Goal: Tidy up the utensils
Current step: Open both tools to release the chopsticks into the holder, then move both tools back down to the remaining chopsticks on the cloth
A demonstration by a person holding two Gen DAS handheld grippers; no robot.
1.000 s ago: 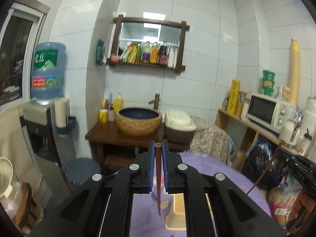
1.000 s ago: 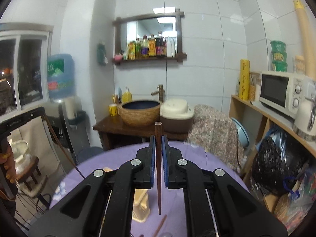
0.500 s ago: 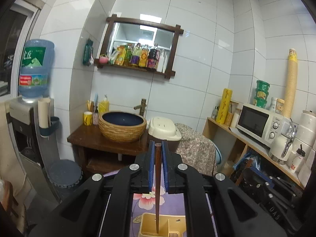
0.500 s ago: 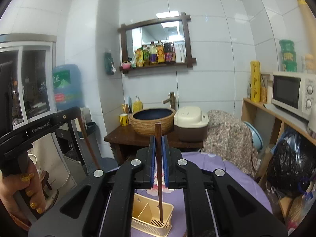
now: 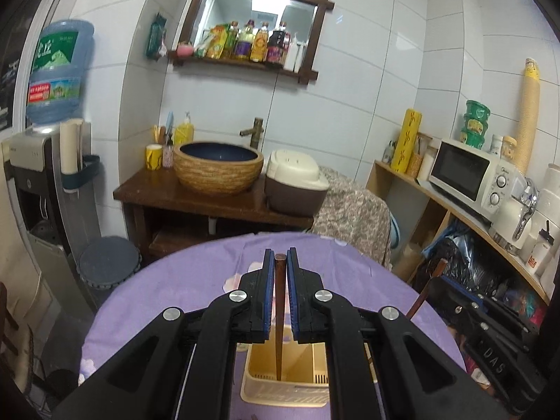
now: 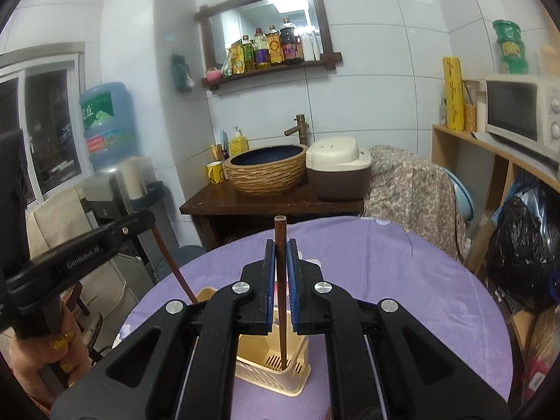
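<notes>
A cream plastic utensil holder stands on the purple tablecloth; it also shows in the right wrist view. My left gripper is shut on a dark brown chopstick whose lower tip is inside the holder. My right gripper is shut on a second brown chopstick, its tip down in the holder's slotted compartment. The left gripper and its chopstick appear at the left of the right wrist view; the right gripper's chopstick appears at the right of the left wrist view.
A round table with the purple cloth carries the holder. Beyond it stand a wooden vanity with a woven basin, a rice cooker, a water dispenser at left and a shelf with a microwave at right.
Both grippers have moved lower and over the holder. Each chopstick's tip has gone deeper into the holder, which now sits nearer and larger below the fingers.
</notes>
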